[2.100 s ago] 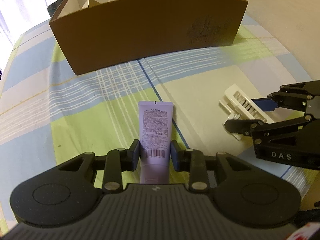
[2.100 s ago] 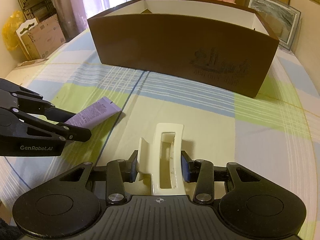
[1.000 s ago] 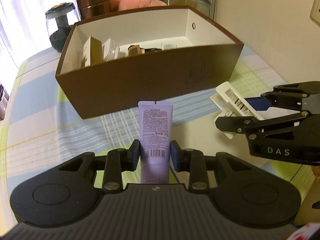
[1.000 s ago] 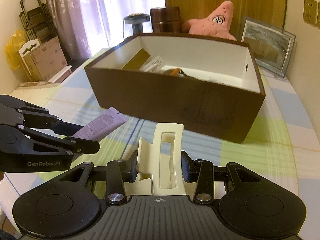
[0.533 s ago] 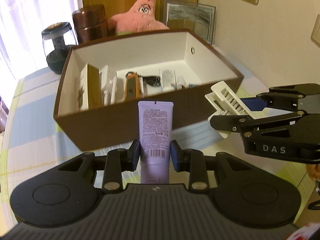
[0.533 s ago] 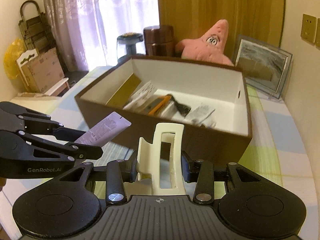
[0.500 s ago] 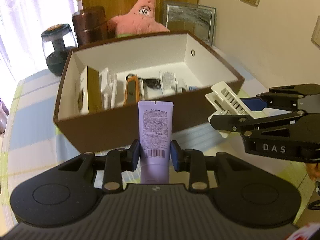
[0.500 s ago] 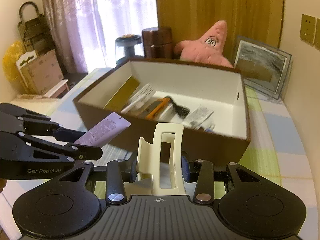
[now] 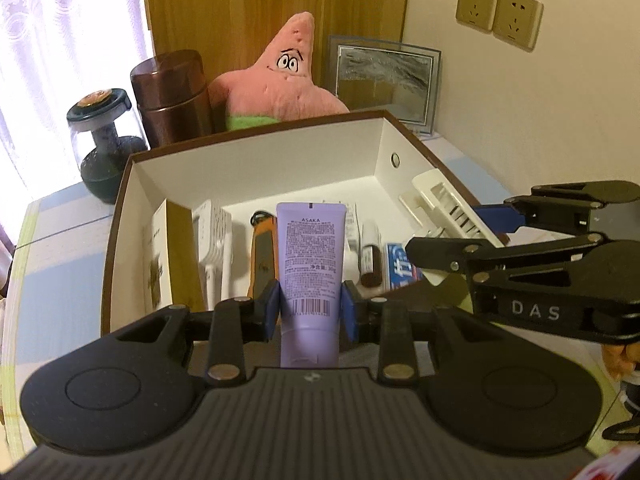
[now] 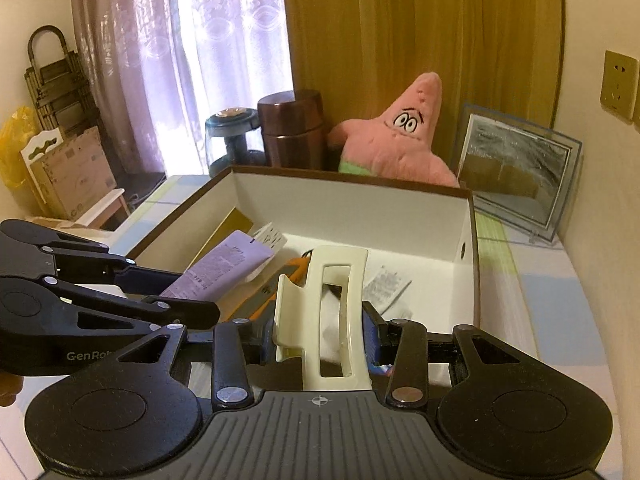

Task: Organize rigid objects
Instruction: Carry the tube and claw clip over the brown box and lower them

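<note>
My left gripper (image 9: pixel 311 306) is shut on a purple tube (image 9: pixel 311 256) and holds it above the near wall of the brown box (image 9: pixel 256 142). The tube also shows in the right wrist view (image 10: pixel 224 266). My right gripper (image 10: pixel 322 344) is shut on a cream hair claw clip (image 10: pixel 324 312), held over the box's near right side; the clip also shows in the left wrist view (image 9: pixel 448 208). The box (image 10: pixel 472 248) holds a gold carton (image 9: pixel 174 252), a white item (image 9: pixel 216 236), an orange tool (image 9: pixel 262 248) and small tubes (image 9: pixel 370 256).
Behind the box stand a pink star plush (image 9: pixel 288 80), a brown canister (image 9: pixel 172 92), a dark glass jar (image 9: pixel 102 136) and a framed picture (image 9: pixel 384 80). The table wears a checked cloth (image 10: pixel 552 304). The wall is close on the right.
Both grippers rose from the cloth with the tube and the clip and moved forward. They now hang over the open box, whose inside has come into view.
</note>
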Tool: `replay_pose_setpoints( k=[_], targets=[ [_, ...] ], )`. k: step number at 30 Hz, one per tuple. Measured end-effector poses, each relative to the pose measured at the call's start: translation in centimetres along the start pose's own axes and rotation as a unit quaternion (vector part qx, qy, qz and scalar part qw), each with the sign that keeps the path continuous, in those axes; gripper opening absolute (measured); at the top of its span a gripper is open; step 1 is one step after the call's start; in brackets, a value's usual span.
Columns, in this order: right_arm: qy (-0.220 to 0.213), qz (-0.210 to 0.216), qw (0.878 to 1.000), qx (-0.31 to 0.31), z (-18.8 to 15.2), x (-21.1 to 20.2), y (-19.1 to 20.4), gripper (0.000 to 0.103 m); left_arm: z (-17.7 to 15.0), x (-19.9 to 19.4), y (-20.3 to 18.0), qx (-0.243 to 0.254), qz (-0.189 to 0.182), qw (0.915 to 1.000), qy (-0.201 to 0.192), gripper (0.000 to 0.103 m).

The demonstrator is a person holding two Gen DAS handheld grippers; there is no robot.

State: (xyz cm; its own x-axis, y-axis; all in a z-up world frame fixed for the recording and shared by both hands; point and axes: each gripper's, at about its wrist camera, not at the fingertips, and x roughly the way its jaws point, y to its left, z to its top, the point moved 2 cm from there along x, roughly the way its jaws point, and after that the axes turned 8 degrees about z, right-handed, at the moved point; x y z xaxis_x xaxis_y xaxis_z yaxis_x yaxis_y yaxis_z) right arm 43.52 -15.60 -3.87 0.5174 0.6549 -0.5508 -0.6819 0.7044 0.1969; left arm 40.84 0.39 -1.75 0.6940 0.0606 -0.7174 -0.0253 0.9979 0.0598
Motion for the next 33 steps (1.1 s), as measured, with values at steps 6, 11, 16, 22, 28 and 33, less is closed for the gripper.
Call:
replay_pose_setpoints(
  k=[6, 11, 16, 22, 28, 33],
  targets=[
    [0.000, -0.007, 1.000, 0.015, 1.5, 1.5, -2.0, 0.039, 2.0, 2.0, 0.0, -0.002, -0.003, 1.0000, 0.005, 0.027],
    [0.004, -0.016, 1.000, 0.027, 2.6, 3.0, -3.8, 0.039, 3.6, 4.0, 0.0, 0.000, -0.003, 0.9999, 0.012, 0.027],
    [0.014, -0.023, 0.999, 0.037, 3.2, 4.7, -5.5, 0.039, 4.9, 5.9, -0.1, 0.006, -0.002, 0.9998, 0.018, 0.027],
    [0.032, -0.031, 0.998, 0.038, 3.3, 6.7, -7.0, 0.039, 5.7, 8.4, -0.3, 0.011, -0.002, 0.9994, 0.032, 0.027],
    [0.048, -0.038, 0.997, 0.039, 3.7, 8.5, -8.4, 0.039, 6.4, 11.1, -0.5, 0.007, -0.006, 0.9986, 0.051, 0.027],
    [0.056, -0.044, 0.997, 0.035, 4.2, 9.9, -9.2, 0.039, 6.9, 13.2, -0.9, 0.006, -0.009, 0.9981, 0.061, 0.027]
  ],
)
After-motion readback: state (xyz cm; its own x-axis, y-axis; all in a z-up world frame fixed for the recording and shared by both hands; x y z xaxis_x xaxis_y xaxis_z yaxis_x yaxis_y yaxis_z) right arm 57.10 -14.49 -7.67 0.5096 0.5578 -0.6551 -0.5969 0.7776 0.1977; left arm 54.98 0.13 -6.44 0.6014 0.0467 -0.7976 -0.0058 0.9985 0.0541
